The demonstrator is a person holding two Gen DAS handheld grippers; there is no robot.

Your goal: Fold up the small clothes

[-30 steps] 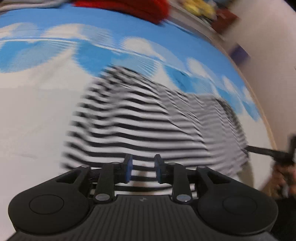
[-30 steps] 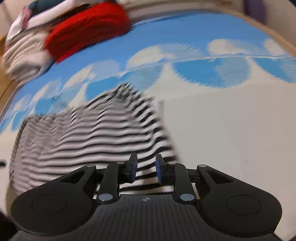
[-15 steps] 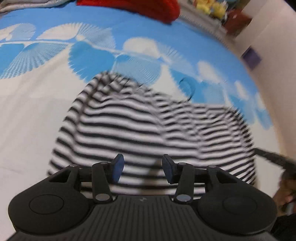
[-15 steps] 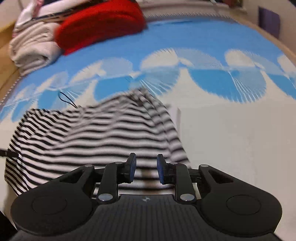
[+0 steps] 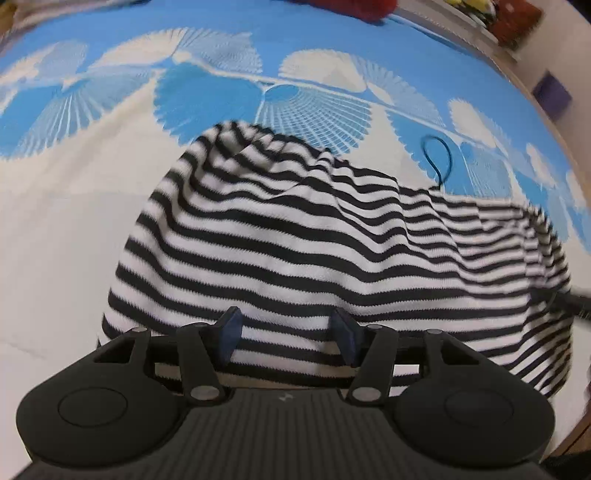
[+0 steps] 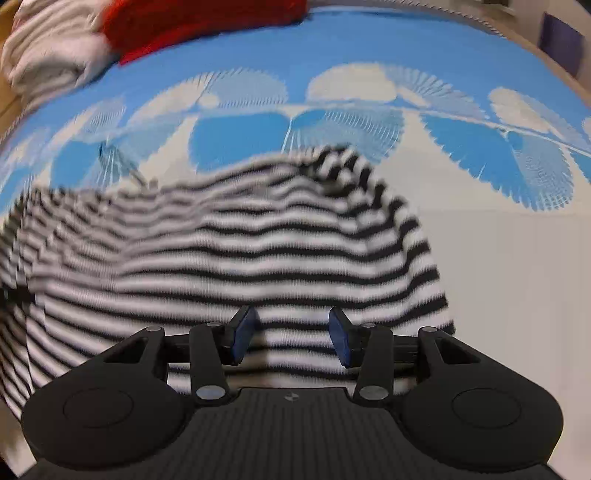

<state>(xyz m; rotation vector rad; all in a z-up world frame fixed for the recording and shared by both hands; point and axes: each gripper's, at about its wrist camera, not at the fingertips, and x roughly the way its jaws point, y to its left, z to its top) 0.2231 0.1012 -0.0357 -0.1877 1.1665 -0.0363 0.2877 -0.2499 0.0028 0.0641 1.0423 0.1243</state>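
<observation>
The small garment (image 5: 332, 258) carries narrow black and white stripes. Under it the bed sheet (image 5: 74, 229) is cream near the front edge and bright blue toward the far edge, printed with white and blue fan shapes. A red cloth (image 6: 192, 26) and an off-white cloth (image 6: 48, 62) lie at the far edge. Each black claw has blue pads (image 6: 243, 332).
</observation>
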